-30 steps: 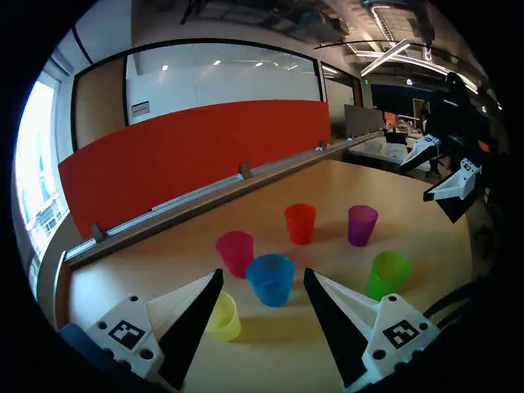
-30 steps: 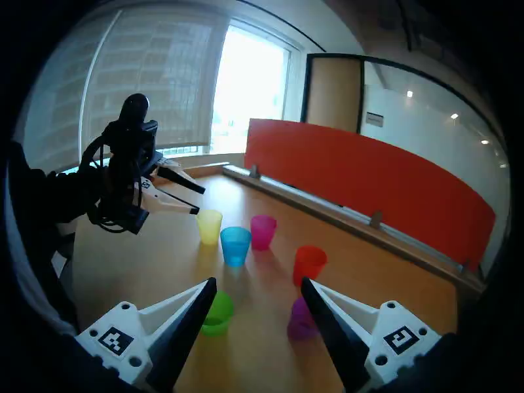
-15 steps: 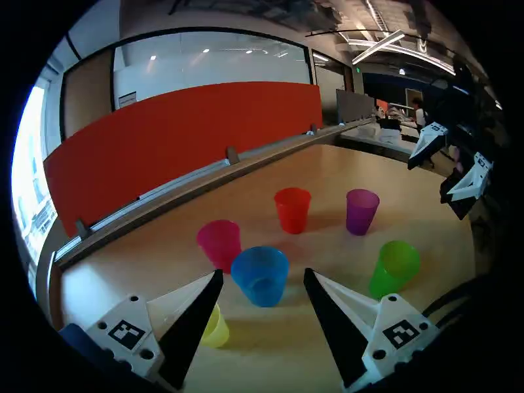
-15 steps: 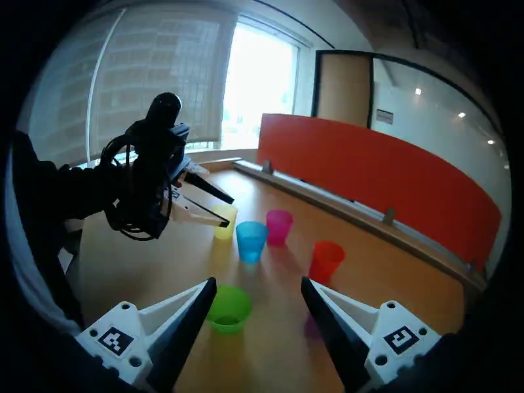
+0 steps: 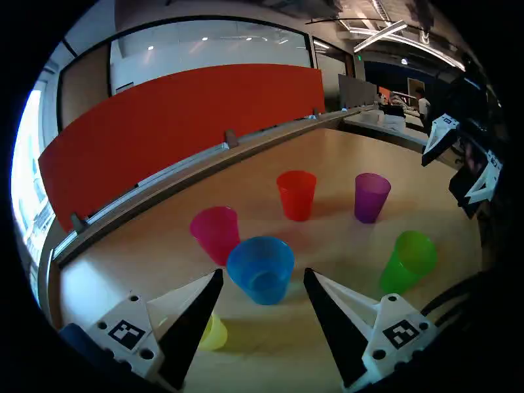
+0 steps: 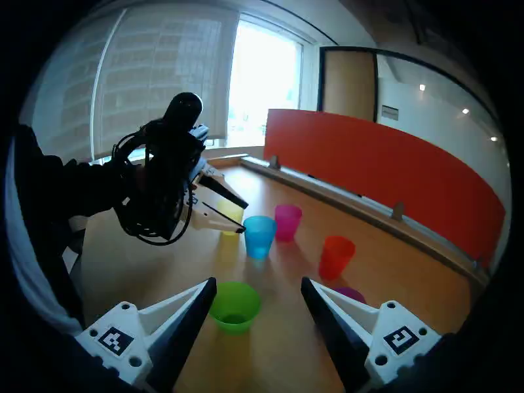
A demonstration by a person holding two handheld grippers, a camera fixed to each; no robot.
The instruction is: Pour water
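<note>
Two hand-held grippers were spread wide, gripping nothing. Left hand-held gripper [image 5: 262,308] hovered over the wooden tabletop [image 5: 340,157]. Blue plastic cup [image 5: 261,268] stood at 12 o'clock just beyond its fingertips, pink plastic cup [image 5: 215,232] at 11, yellow plastic cup [image 5: 213,333] at 8, half hidden by a finger. Right hand-held gripper [image 6: 259,308] faced green plastic cup [image 6: 234,306] at 12 o'clock, close, untouched.

Wooden table [image 5: 367,147], orange divider [image 5: 177,124], bright window [image 6: 265,85], ceiling lights [image 5: 378,36]
</note>
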